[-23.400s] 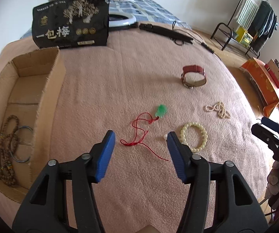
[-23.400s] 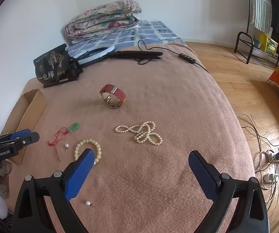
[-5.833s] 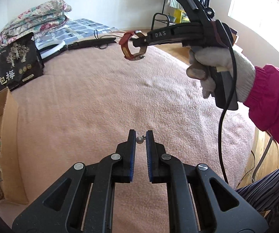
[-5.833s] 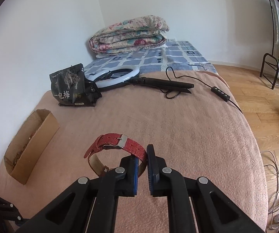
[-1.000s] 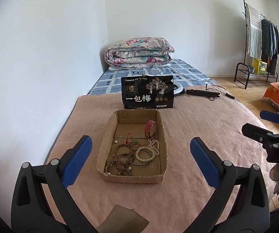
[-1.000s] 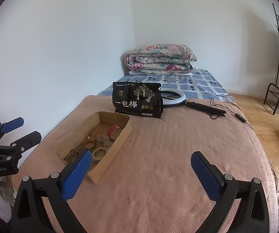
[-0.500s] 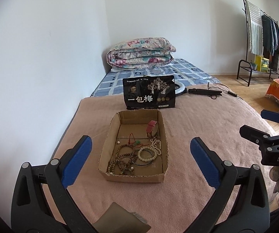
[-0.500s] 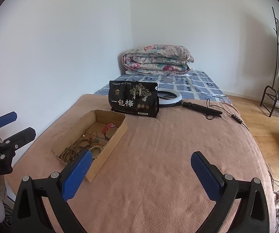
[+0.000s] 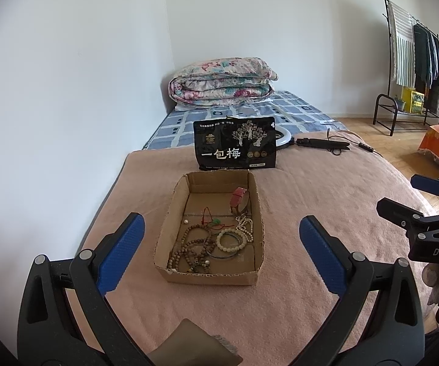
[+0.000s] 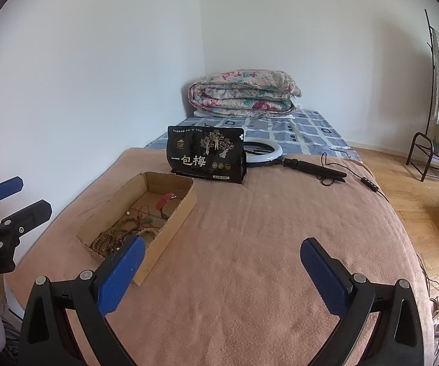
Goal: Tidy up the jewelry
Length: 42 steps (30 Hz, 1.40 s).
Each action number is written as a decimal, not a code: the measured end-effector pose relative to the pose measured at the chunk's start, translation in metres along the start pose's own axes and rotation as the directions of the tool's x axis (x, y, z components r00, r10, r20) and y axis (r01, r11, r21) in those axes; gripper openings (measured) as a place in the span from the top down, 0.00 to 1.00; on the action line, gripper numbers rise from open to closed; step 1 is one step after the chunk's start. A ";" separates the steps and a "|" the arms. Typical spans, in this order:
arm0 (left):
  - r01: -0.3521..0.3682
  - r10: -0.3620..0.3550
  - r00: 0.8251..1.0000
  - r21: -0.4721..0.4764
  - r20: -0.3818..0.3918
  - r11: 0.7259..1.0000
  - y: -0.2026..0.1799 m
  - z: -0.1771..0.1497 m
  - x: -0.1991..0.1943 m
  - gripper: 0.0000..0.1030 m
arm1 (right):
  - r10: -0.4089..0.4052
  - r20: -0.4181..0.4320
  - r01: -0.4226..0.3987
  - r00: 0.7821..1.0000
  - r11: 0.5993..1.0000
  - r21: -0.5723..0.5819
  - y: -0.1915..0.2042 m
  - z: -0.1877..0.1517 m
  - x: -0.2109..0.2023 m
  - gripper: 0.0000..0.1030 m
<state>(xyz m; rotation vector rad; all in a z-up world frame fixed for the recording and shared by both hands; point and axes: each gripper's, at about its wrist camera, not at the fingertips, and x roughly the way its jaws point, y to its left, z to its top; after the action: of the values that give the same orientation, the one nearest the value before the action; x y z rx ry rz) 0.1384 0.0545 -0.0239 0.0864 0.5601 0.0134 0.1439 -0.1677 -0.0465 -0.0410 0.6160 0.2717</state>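
Left wrist view shows my left gripper (image 9: 218, 250) with fingers spread wide and empty; my right gripper (image 10: 222, 270) is equally agape, holding nothing. All visible jewelry lies inside the shallow brown cardboard box (image 9: 210, 274): red watch strap (image 9: 238, 199), cream bead bracelet (image 9: 231, 239), brown wooden beads (image 9: 192, 251). I judge that nudging the box's low wall could spill beads. It sits on a pink blanket-covered bed (image 10: 265, 244), just before a black snack bag (image 9: 235, 149); white walls beyond.
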 end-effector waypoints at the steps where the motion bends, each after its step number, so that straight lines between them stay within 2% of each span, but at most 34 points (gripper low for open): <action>1: 0.000 0.000 1.000 -0.001 0.000 1.000 0.000 0.000 0.000 0.00 | 0.001 -0.001 -0.001 1.000 1.000 -0.001 0.000 0.000 0.000 0.00; 42: 0.002 -0.002 1.000 0.001 -0.001 1.000 0.002 0.000 0.000 0.00 | 0.006 -0.025 -0.006 1.000 1.000 -0.012 0.000 -0.003 0.005 0.00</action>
<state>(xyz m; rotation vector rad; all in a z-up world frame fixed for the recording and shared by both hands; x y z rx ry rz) 0.1388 0.0566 -0.0239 0.0866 0.5609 0.0113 0.1460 -0.1669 -0.0516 -0.0542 0.6391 0.2812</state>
